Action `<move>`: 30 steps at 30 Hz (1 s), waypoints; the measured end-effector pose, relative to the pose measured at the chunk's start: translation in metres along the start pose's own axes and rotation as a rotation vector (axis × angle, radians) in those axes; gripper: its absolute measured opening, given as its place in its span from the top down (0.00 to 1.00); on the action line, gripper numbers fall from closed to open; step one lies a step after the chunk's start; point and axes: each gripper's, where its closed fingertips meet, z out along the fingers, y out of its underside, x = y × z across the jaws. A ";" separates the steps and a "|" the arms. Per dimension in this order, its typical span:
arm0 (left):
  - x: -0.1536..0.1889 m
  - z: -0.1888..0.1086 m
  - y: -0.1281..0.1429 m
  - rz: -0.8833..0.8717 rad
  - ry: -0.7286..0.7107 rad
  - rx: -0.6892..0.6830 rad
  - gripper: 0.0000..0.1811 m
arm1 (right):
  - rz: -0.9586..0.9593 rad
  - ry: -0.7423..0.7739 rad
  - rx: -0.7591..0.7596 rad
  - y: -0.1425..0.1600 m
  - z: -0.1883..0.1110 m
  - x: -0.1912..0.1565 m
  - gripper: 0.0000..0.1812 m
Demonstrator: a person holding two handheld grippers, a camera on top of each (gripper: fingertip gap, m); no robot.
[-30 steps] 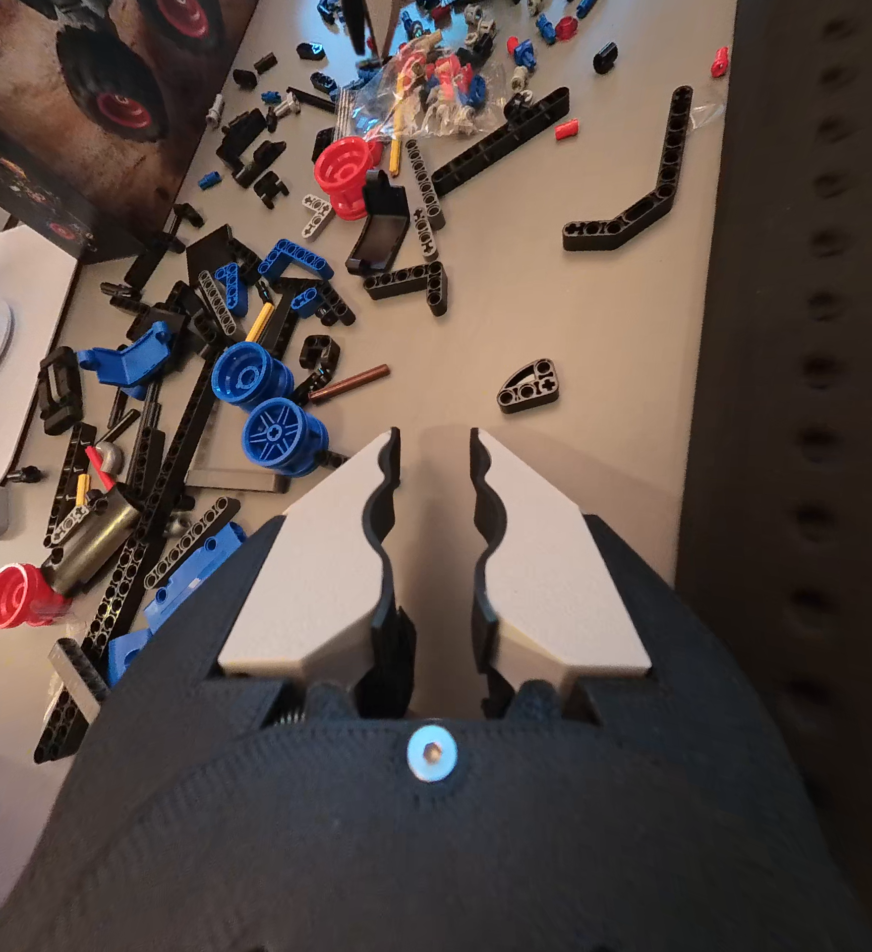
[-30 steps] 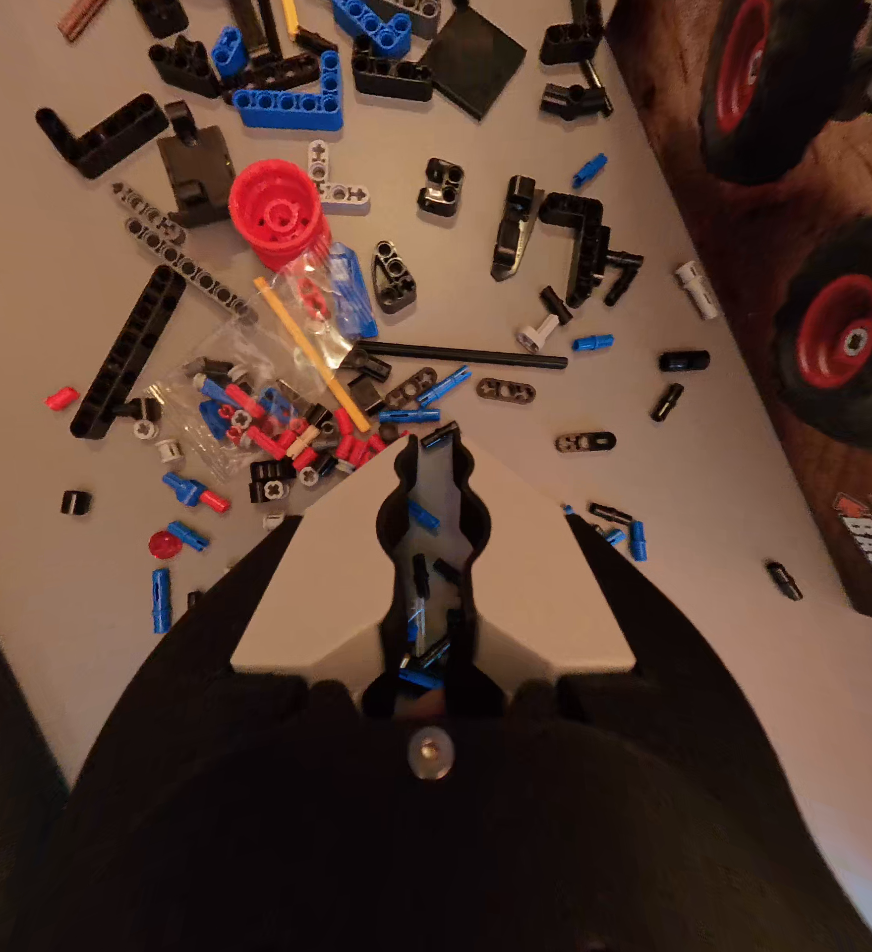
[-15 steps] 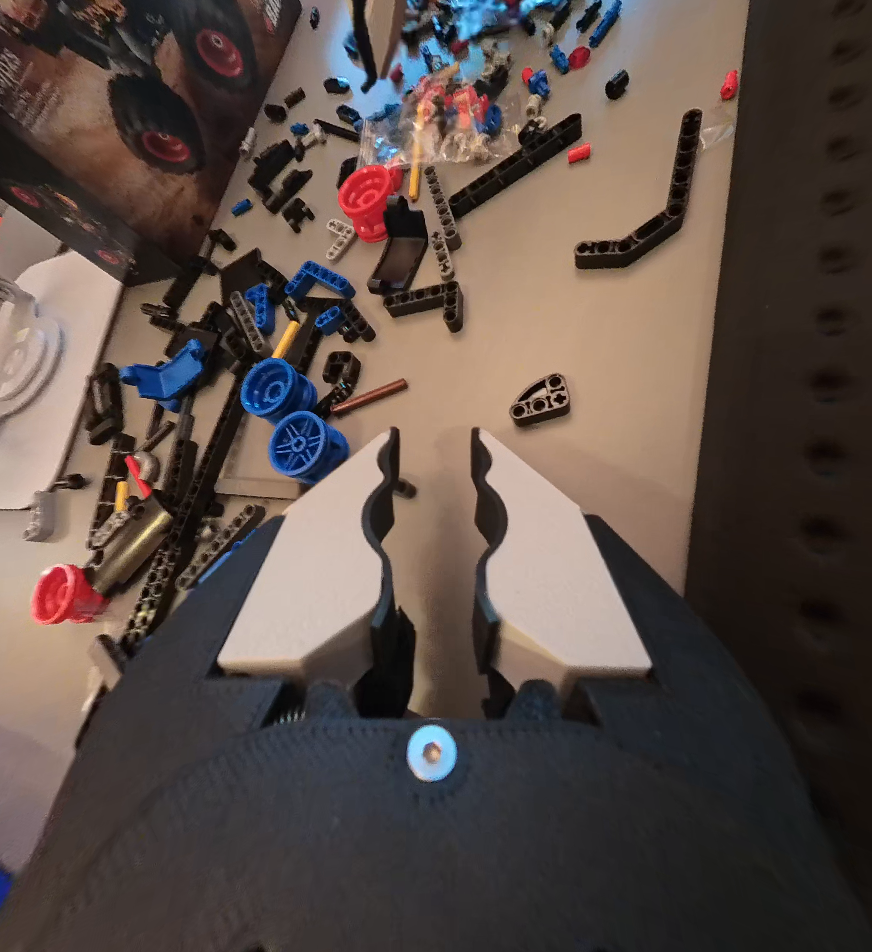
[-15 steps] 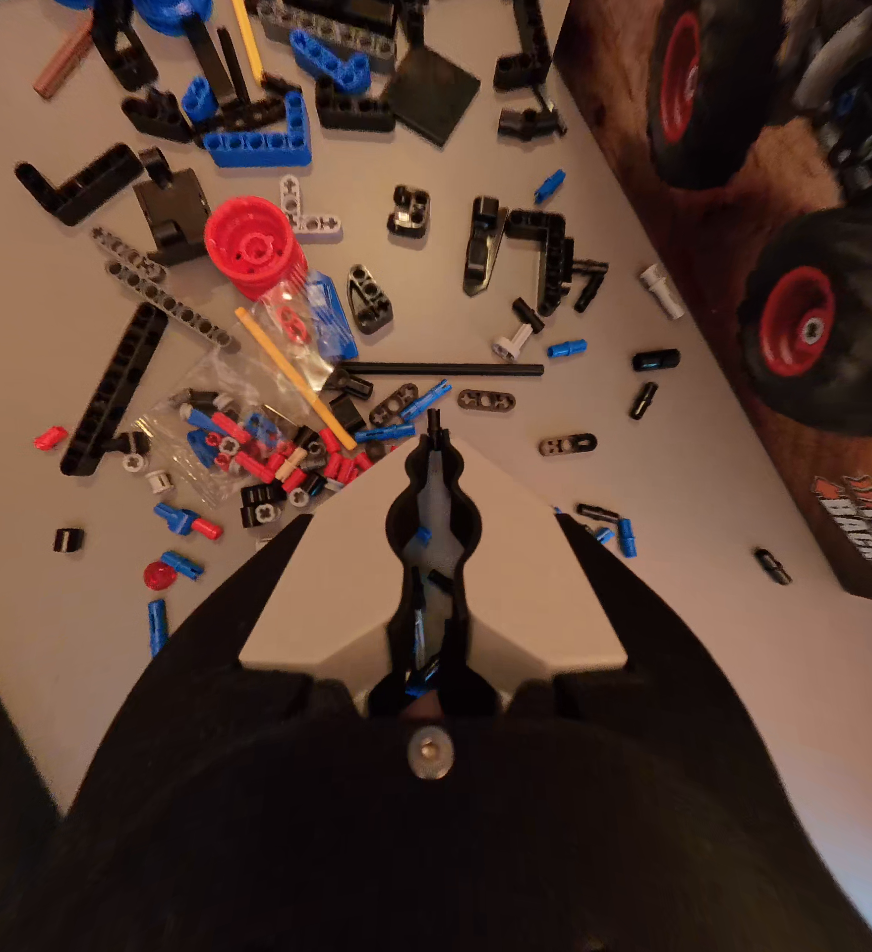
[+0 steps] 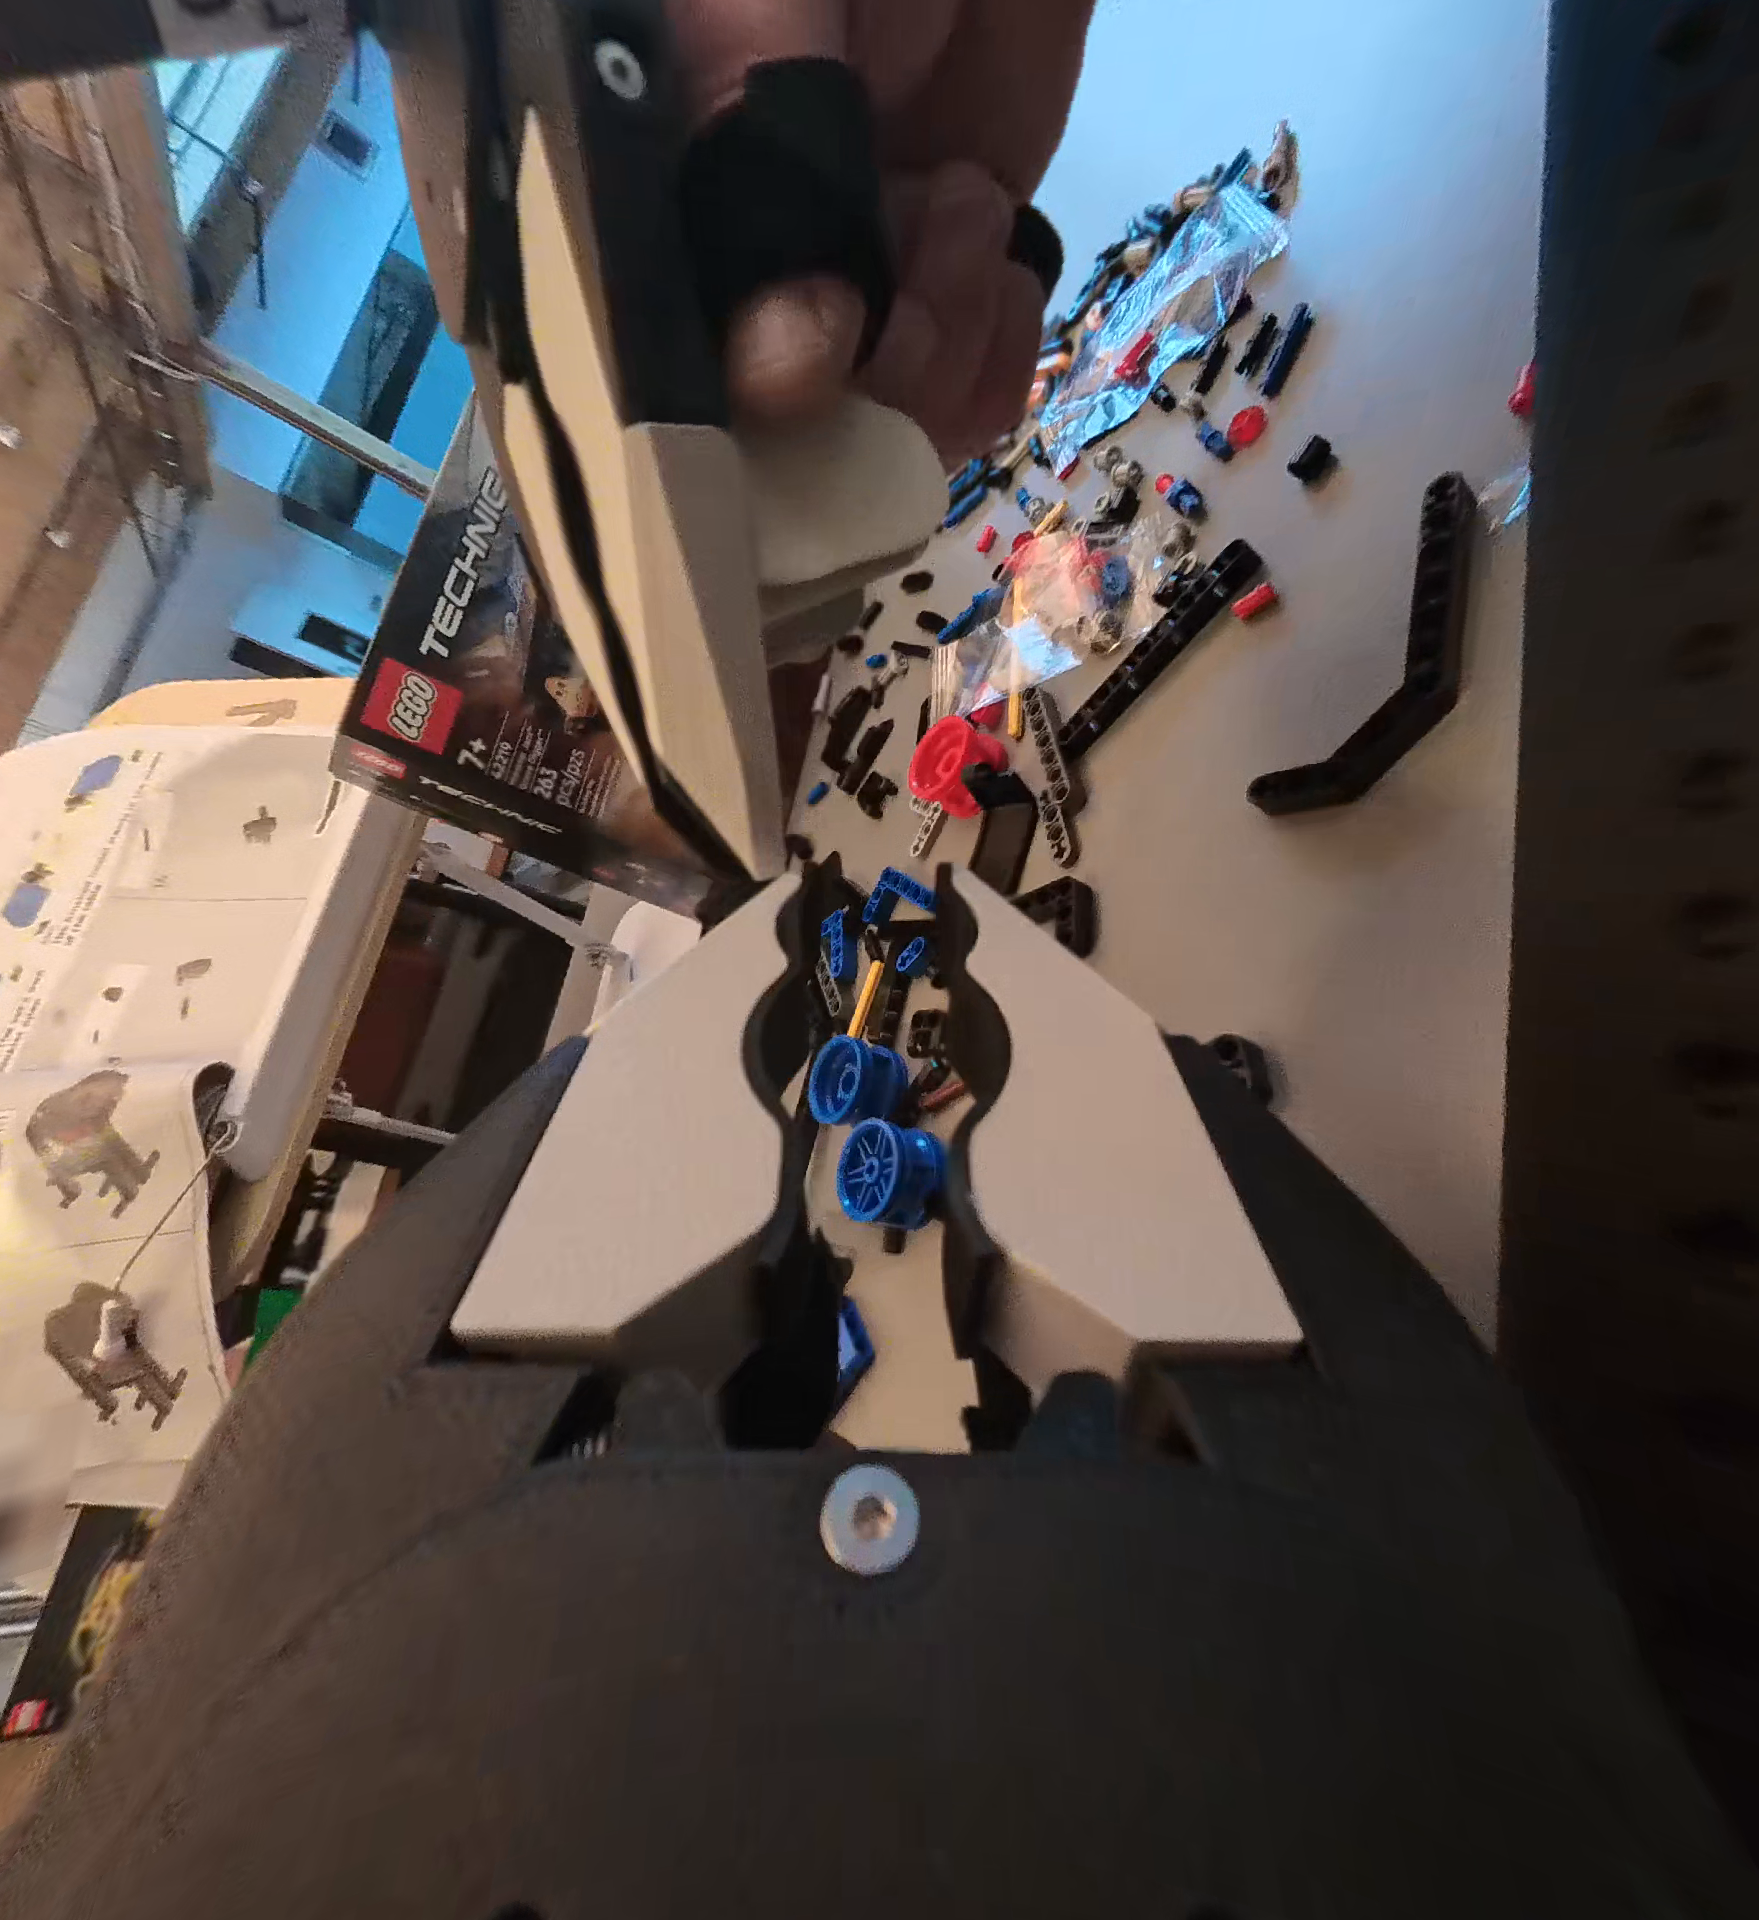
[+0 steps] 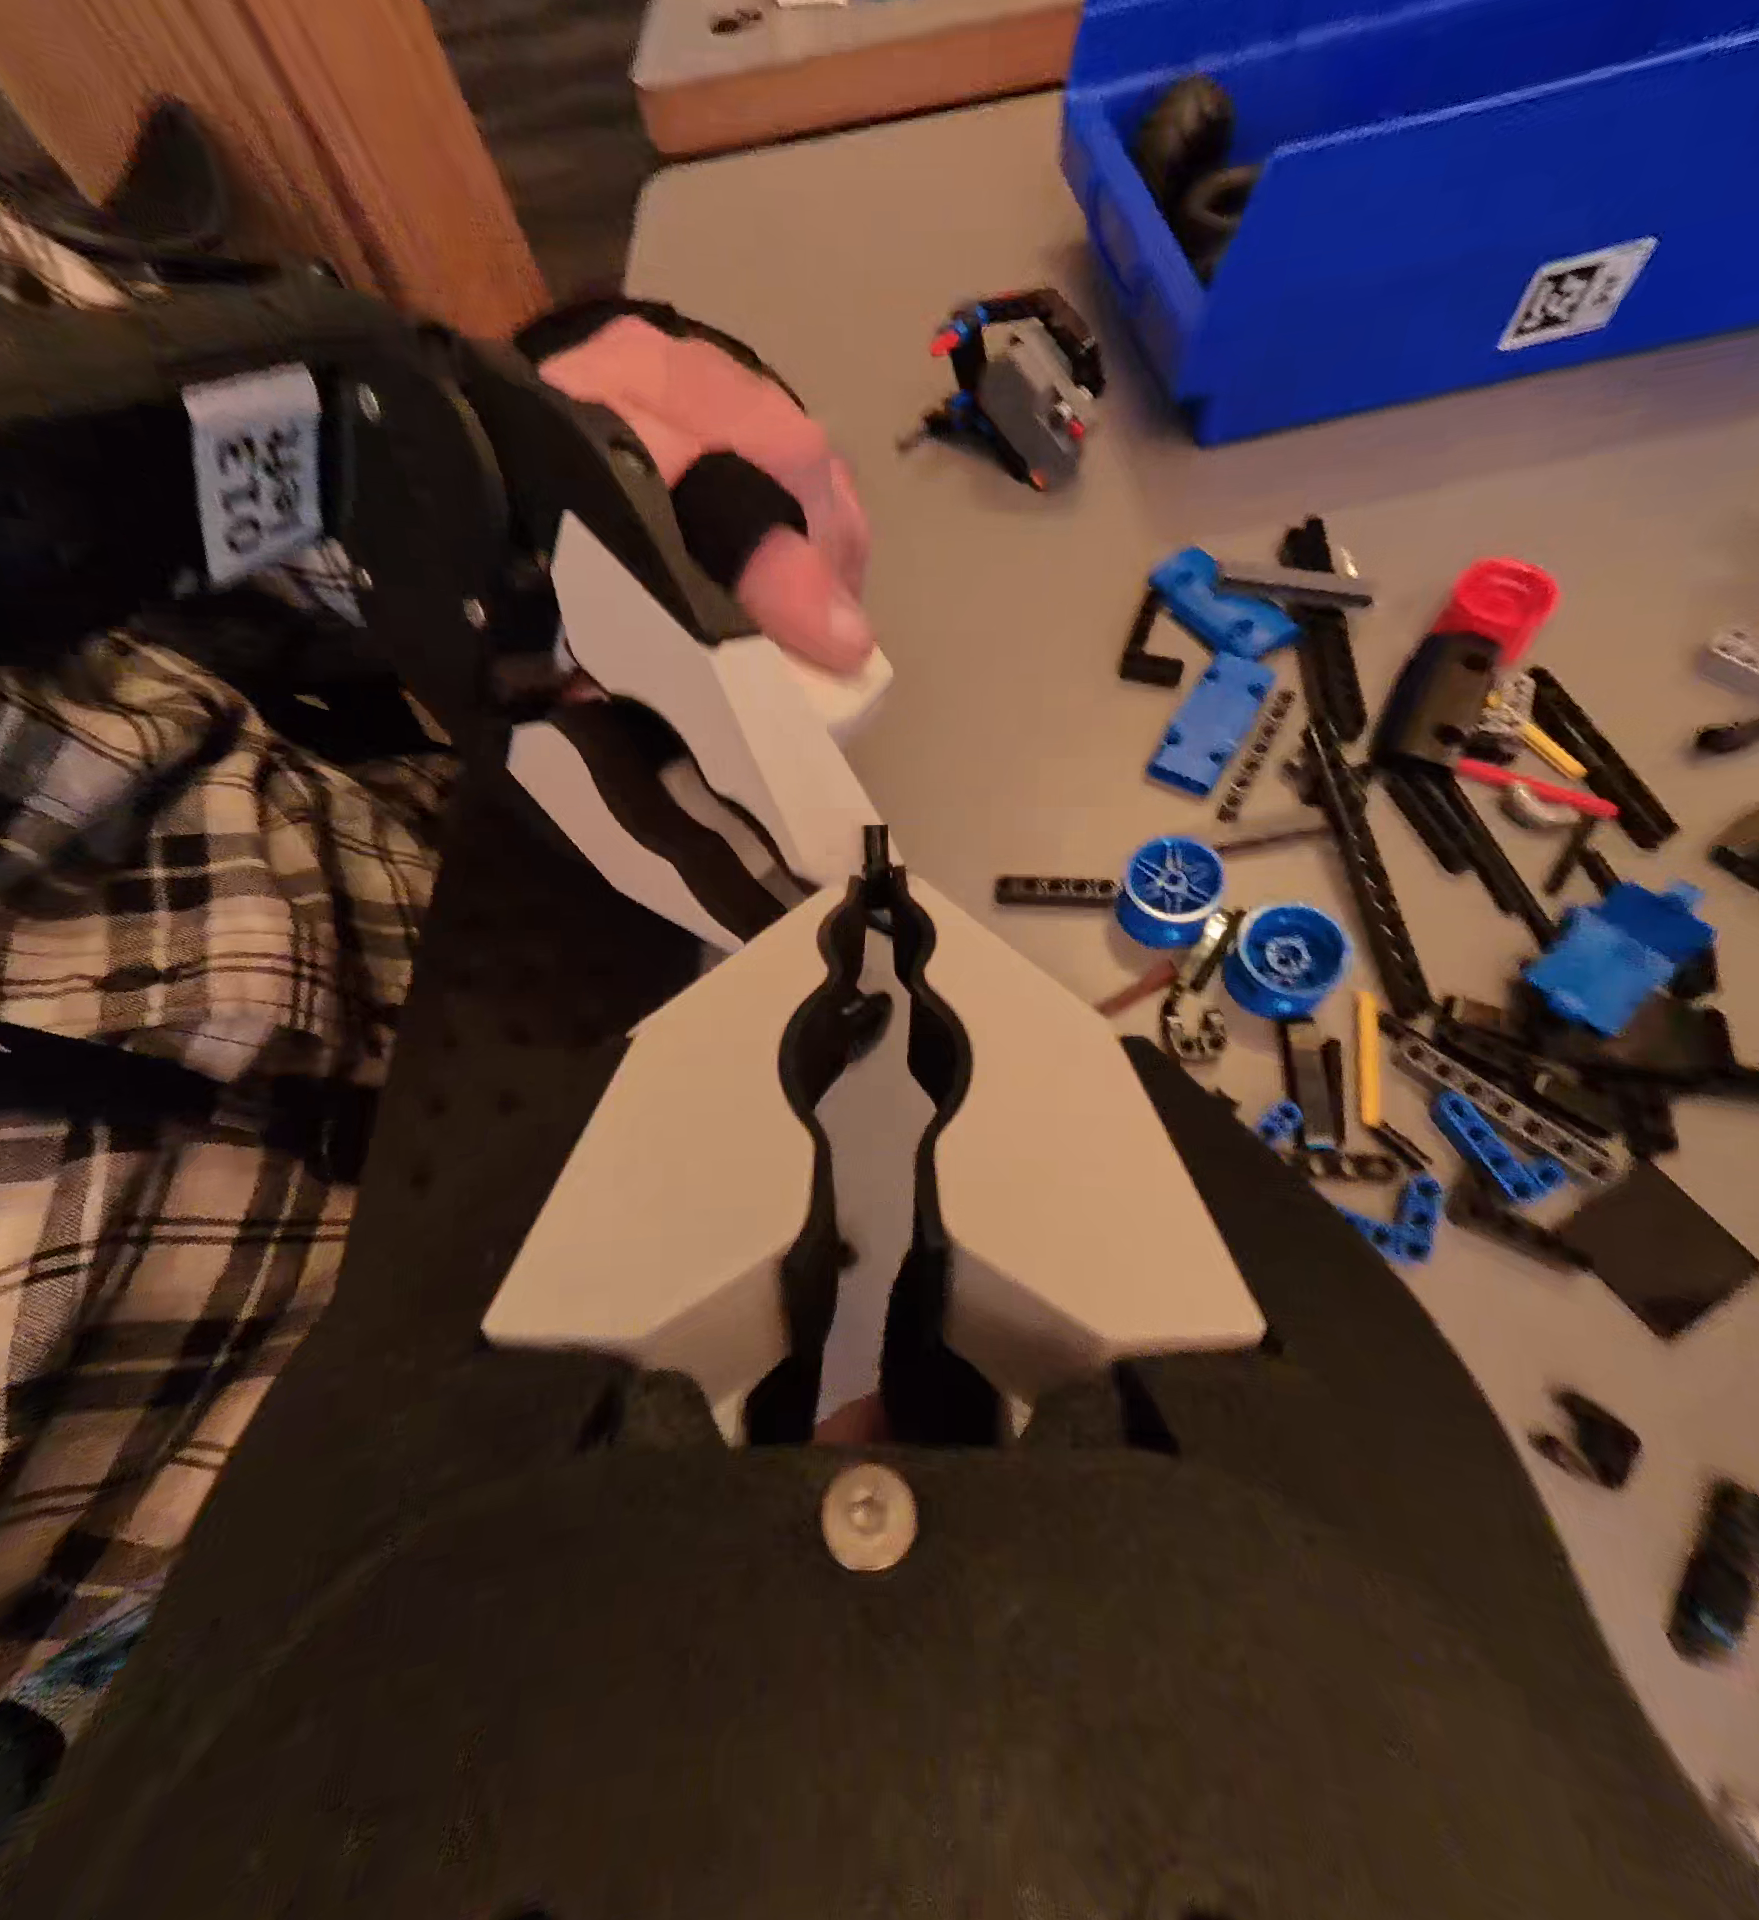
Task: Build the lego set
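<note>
above the grey table [image 6: 958, 665], strewn with loose lego pieces [image 5: 1114, 665], the two grippers meet tip to tip; a blue bin [image 6: 1477, 208] stands at the far edge in the right wrist view, and the set's box [image 5: 470, 686] and an open instruction sheet [image 5: 75, 935] lie to the left in the left wrist view. the left gripper [image 5: 880, 883] has its jaws parted and holds nothing; two blue wheel hubs [image 5: 875, 1122] on the table show through the gap. the right gripper [image 6: 877, 883] has its jaws nearly closed, pinching a small black pin [image 6: 875, 847] that juts past the tips toward the left gripper
</note>
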 end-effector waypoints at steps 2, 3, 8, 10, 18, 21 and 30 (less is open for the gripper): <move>-0.002 -0.002 -0.002 -0.010 -0.016 0.013 0.97 | 0.018 -0.032 0.016 -0.004 0.003 -0.003 0.99; -0.006 -0.003 -0.001 -0.022 -0.027 0.005 1.00 | 0.021 -0.031 0.014 -0.004 0.004 -0.002 0.99; -0.029 -0.005 0.017 -0.136 -0.100 -0.045 0.83 | 0.046 -0.007 0.026 -0.002 0.000 0.006 0.99; -0.032 -0.007 0.013 -0.117 -0.117 -0.022 0.84 | 0.053 -0.015 0.015 0.000 0.002 0.006 0.99; -0.027 -0.005 0.008 -0.015 -0.138 -0.038 0.94 | 0.070 -0.050 0.023 -0.004 0.010 0.000 0.99; -0.035 -0.007 0.010 -0.044 -0.173 -0.047 0.96 | 0.115 -0.044 0.097 -0.013 0.008 0.003 0.99; -0.056 -0.019 0.006 -0.172 -0.245 0.026 0.98 | 0.181 -0.037 0.344 -0.039 0.003 0.004 0.98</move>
